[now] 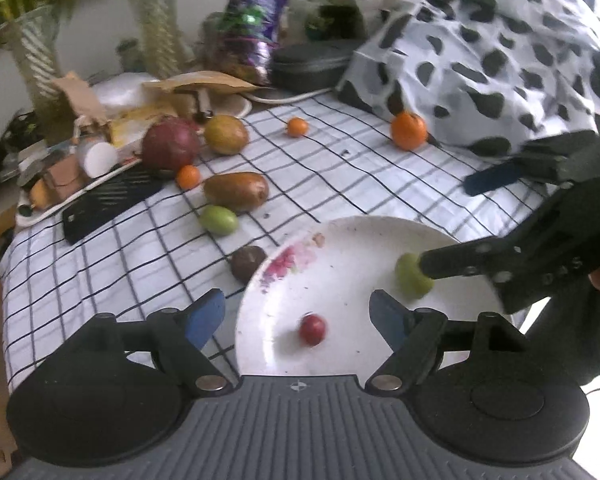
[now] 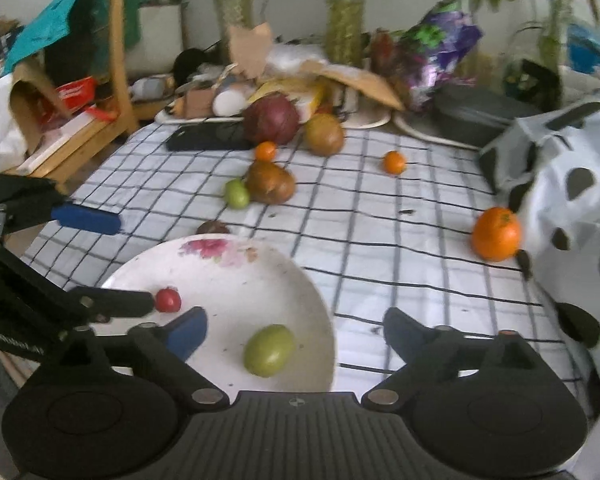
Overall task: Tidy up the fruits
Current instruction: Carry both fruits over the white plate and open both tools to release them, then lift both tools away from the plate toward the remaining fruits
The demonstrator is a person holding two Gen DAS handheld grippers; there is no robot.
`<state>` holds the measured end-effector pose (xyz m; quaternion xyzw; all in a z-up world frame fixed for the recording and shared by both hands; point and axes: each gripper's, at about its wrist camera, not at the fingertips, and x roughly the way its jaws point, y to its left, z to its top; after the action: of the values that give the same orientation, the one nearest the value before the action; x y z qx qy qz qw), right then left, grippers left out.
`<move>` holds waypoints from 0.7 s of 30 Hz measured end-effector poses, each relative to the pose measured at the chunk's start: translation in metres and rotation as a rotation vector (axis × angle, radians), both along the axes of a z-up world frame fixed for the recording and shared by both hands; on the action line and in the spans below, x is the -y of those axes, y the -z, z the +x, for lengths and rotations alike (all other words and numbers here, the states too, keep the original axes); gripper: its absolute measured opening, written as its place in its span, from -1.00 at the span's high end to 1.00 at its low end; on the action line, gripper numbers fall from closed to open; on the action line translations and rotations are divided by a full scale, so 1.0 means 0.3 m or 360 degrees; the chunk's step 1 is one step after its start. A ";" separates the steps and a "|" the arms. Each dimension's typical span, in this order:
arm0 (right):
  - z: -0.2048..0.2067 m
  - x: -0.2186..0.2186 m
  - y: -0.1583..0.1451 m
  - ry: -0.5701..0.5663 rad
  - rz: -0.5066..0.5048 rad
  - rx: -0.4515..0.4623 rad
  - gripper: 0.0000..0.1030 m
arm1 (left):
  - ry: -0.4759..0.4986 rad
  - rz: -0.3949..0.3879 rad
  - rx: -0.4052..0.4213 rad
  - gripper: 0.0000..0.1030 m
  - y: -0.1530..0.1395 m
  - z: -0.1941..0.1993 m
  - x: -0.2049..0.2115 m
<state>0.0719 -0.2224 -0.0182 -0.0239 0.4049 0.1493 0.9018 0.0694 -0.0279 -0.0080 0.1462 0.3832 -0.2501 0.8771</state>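
Green fruit (image 2: 269,350) lengthwise diagonal on plate (image 2: 300,280)

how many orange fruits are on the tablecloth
3. A big orange sits beside the spotted cloth, a small one lies alone mid-table, and another small one is by the dark red fruit. Clutter behind may hide more.

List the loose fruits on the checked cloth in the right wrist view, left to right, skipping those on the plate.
Small green fruit → small orange next to the big dark red fruit → brown oblong fruit → yellow-brown round fruit → lone small orange → large orange.
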 end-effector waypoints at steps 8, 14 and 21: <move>-0.007 -0.011 0.017 0.0066 -0.0177 0.0028 -1.00 | -0.0146 -0.0044 -0.0003 -0.52 -0.002 0.017 -0.025; -0.007 -0.022 0.025 0.0061 -0.0257 0.0046 -1.00 | -0.0254 -0.0123 -0.0043 -0.52 -0.002 0.042 -0.059; 0.003 -0.018 0.023 0.0107 -0.0307 0.0049 -1.00 | -0.0320 -0.0165 -0.0068 -0.52 -0.001 0.056 -0.078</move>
<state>0.0728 -0.2169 -0.0251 -0.0993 0.4040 0.0788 0.9059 0.0861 -0.0044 -0.0077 0.0561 0.4011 -0.1833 0.8958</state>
